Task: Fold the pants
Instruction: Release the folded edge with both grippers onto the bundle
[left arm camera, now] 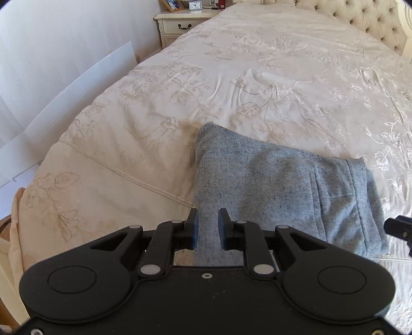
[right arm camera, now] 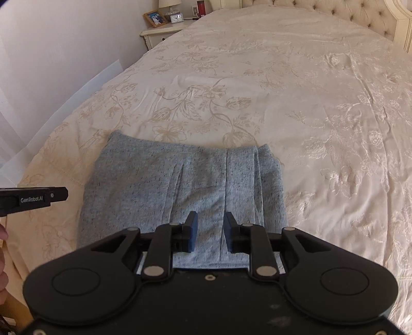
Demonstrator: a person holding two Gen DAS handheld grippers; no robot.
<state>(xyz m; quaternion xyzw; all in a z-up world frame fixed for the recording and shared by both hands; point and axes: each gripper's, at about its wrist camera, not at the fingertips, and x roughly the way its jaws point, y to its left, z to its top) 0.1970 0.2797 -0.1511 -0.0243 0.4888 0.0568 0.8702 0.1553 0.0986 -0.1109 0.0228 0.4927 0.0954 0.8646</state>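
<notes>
The grey-blue speckled pants (left arm camera: 270, 185) lie folded into a compact rectangle on the cream bedspread (left arm camera: 231, 77) near the foot of the bed. My left gripper (left arm camera: 208, 215) hovers over their left part, open, with only cloth showing below the gap. In the right wrist view the pants (right arm camera: 167, 180) show a centre seam and stacked folds along the right edge. My right gripper (right arm camera: 210, 217) is open above their near edge, holding nothing. Part of the right gripper (left arm camera: 399, 228) pokes in at the right of the left wrist view.
A cream nightstand (left arm camera: 180, 24) with a clock (right arm camera: 177, 18), a framed photo (right arm camera: 154, 18) and a lamp stands at the bed's far left. A tufted headboard (right arm camera: 334, 13) closes the far end. A white wall (left arm camera: 51, 51) runs along the left. A person's hand (right arm camera: 2, 257) shows at the left edge.
</notes>
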